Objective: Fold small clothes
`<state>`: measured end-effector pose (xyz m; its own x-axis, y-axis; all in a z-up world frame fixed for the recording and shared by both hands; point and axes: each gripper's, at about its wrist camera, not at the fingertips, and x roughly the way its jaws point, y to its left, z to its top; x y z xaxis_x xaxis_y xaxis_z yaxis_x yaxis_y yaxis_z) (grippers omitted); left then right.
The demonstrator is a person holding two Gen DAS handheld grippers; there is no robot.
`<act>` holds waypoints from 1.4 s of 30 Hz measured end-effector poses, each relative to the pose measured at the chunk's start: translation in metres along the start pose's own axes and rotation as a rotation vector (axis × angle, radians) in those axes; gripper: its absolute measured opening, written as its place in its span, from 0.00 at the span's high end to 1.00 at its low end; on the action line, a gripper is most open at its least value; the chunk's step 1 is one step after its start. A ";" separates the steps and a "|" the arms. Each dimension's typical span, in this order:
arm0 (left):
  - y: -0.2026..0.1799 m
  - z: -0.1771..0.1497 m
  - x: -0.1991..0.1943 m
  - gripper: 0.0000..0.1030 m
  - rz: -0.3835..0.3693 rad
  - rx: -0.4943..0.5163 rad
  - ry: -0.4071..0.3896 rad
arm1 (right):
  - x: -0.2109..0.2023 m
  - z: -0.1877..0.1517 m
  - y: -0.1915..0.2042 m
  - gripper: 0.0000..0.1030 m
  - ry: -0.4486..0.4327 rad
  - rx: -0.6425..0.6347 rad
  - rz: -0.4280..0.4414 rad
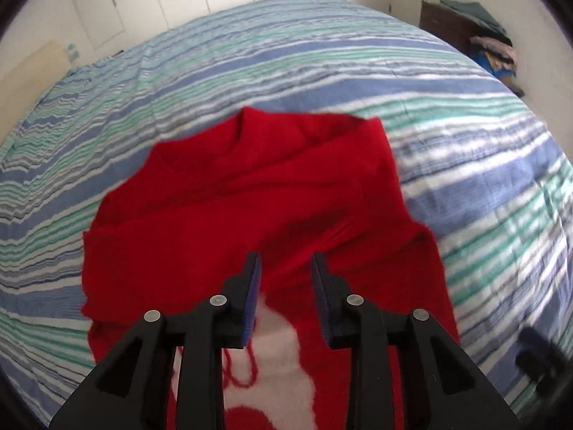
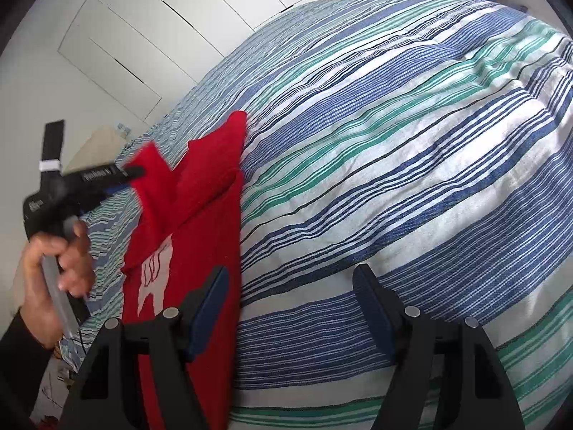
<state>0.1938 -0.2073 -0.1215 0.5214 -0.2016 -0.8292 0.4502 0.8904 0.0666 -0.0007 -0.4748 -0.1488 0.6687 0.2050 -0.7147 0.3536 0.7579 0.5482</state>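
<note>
The red garment [image 1: 250,193] lies on the striped bedcover [image 1: 465,165], partly folded, its white print toward 6 o'clock in the left wrist view. The left gripper [image 1: 285,263] hovers over it with fingers parted, holding nothing. The right gripper [image 2: 290,279] is wide open above the bedcover, the garment at its 9 o'clock.

A wide bed [image 1: 322,53] fills both views, covered by a sheet striped in blue, green and white, lightly wrinkled. A red garment [image 1: 250,197] with a white printed shape lies directly on it, near the bed's left side in the right wrist view [image 2: 215,222], partly folded over itself, one part raised off the sheet
</note>
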 end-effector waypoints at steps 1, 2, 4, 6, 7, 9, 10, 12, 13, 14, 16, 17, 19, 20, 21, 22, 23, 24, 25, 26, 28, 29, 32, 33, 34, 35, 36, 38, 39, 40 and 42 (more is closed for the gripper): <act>0.009 -0.015 -0.008 0.56 -0.033 0.003 0.007 | -0.001 0.001 -0.002 0.31 -0.002 0.009 0.007; 0.024 -0.029 -0.017 0.48 -0.062 -0.012 0.011 | -0.001 0.002 -0.004 0.31 -0.003 0.019 0.015; 0.054 -0.041 -0.033 0.40 -0.086 -0.058 0.010 | 0.000 0.004 -0.007 0.31 0.001 0.035 0.026; 0.105 -0.056 -0.049 0.39 -0.032 -0.116 -0.002 | 0.002 0.006 -0.007 0.31 0.002 0.039 0.031; 0.133 -0.064 -0.053 0.39 0.014 -0.147 -0.005 | 0.003 0.008 -0.006 0.31 0.002 0.037 0.034; 0.181 -0.075 -0.051 0.39 0.076 -0.199 0.009 | 0.003 0.010 -0.003 0.31 0.001 0.024 0.045; 0.202 -0.081 -0.050 0.41 0.089 -0.224 0.023 | 0.003 0.011 0.000 0.31 0.002 0.014 0.055; 0.231 -0.090 -0.046 0.41 0.098 -0.250 0.027 | 0.006 0.012 0.005 0.31 0.013 -0.012 0.058; 0.235 -0.092 -0.043 0.41 0.099 -0.247 0.016 | 0.008 0.011 0.007 0.31 0.021 -0.026 0.048; 0.240 -0.093 -0.042 0.41 0.102 -0.244 0.002 | 0.011 0.009 0.009 0.31 0.028 -0.036 0.040; 0.238 -0.091 -0.035 0.41 0.096 -0.244 -0.012 | 0.015 0.006 0.011 0.31 0.039 -0.050 0.026; 0.233 -0.087 -0.027 0.41 0.091 -0.239 -0.018 | 0.015 0.005 0.012 0.31 0.039 -0.056 0.020; 0.219 -0.080 -0.016 0.40 0.100 -0.207 -0.021 | 0.016 0.005 0.012 0.31 0.035 -0.058 0.015; 0.211 -0.074 -0.008 0.40 0.111 -0.174 -0.017 | 0.016 0.005 0.012 0.31 0.032 -0.055 0.014; 0.205 -0.069 0.000 0.40 0.131 -0.149 -0.014 | 0.017 0.005 0.011 0.31 0.031 -0.053 0.012; 0.200 -0.064 0.007 0.40 0.164 -0.124 -0.010 | 0.017 0.005 0.011 0.31 0.030 -0.052 0.009; 0.196 -0.061 0.014 0.49 0.188 -0.109 -0.007 | 0.016 0.004 0.011 0.31 0.029 -0.054 0.008; 0.196 -0.058 0.019 0.66 0.197 -0.110 -0.002 | 0.015 0.004 0.011 0.31 0.029 -0.056 0.007; 0.200 -0.056 0.026 0.94 0.176 -0.136 0.019 | 0.015 0.004 0.012 0.31 0.030 -0.062 0.005; 0.209 -0.057 0.028 0.98 0.148 -0.189 0.035 | 0.014 0.004 0.014 0.31 0.033 -0.071 0.005; 0.222 -0.062 0.026 0.98 0.135 -0.273 0.030 | 0.012 0.008 0.021 0.31 0.052 -0.096 0.015; 0.226 -0.065 0.023 0.98 0.125 -0.295 0.025 | 0.009 0.013 0.029 0.31 0.063 -0.119 0.032; 0.224 -0.074 0.018 0.98 0.132 -0.268 0.018 | 0.005 0.044 0.059 0.31 0.077 -0.185 0.090; 0.222 -0.076 0.019 0.98 0.135 -0.260 0.021 | 0.010 0.058 0.070 0.31 0.095 -0.200 0.112; 0.221 -0.077 0.020 0.98 0.137 -0.258 0.024 | 0.019 0.072 0.081 0.32 0.118 -0.210 0.130; 0.220 -0.077 0.020 0.98 0.137 -0.264 0.026 | 0.032 0.084 0.089 0.37 0.148 -0.214 0.149; 0.221 -0.077 0.021 0.98 0.134 -0.276 0.029 | 0.050 0.095 0.096 0.40 0.195 -0.209 0.166; 0.222 -0.078 0.023 0.98 0.127 -0.297 0.034 | 0.087 0.111 0.109 0.57 0.247 -0.223 0.158; 0.222 -0.078 0.024 0.98 0.125 -0.301 0.036 | 0.103 0.115 0.114 0.59 0.258 -0.236 0.135; 0.222 -0.078 0.024 0.98 0.125 -0.299 0.037 | 0.121 0.118 0.118 0.60 0.282 -0.233 0.122; 0.221 -0.078 0.024 0.98 0.127 -0.288 0.038 | 0.152 0.120 0.121 0.60 0.337 -0.185 0.116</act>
<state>0.2492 0.0163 -0.1705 0.5301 -0.0708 -0.8450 0.1565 0.9876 0.0155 0.2219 -0.4262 -0.1395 0.4345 0.4646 -0.7716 0.1441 0.8098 0.5687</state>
